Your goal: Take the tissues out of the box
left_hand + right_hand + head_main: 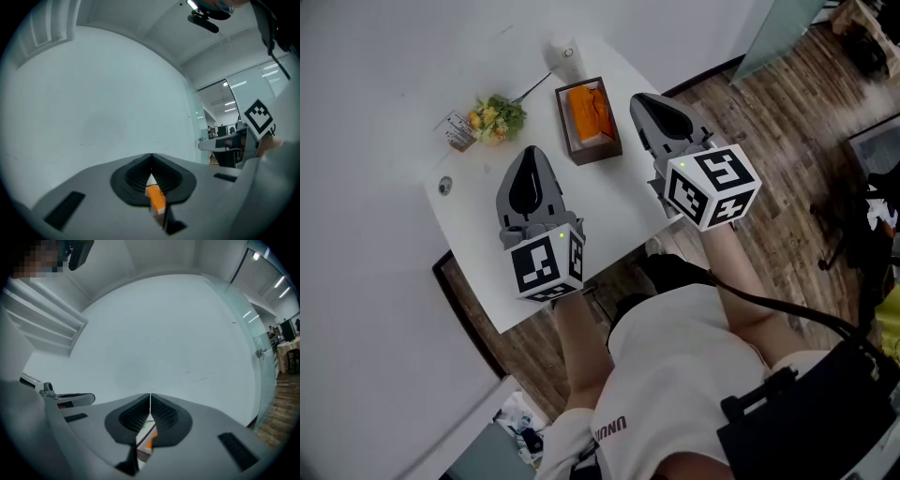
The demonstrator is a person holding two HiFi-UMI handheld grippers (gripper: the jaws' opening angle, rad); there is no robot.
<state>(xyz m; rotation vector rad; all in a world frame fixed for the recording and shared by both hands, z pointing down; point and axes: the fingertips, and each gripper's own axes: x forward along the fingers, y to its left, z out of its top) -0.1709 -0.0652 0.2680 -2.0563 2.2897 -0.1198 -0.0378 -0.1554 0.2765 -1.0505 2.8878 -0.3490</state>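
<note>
Both left gripper (532, 152) and right gripper (639, 97) hover closed.

I am in an office, as far as I can tell, in a corner set up for work. My small white table (473, 239) stands against a plain white wall (375, 94) on wood-plank flooring (787, 112). A glass partition (211, 108) closes off my side, and past it I see strip lights (233, 85) overhead and desks with dark screens (220, 130) in an open room.
</note>
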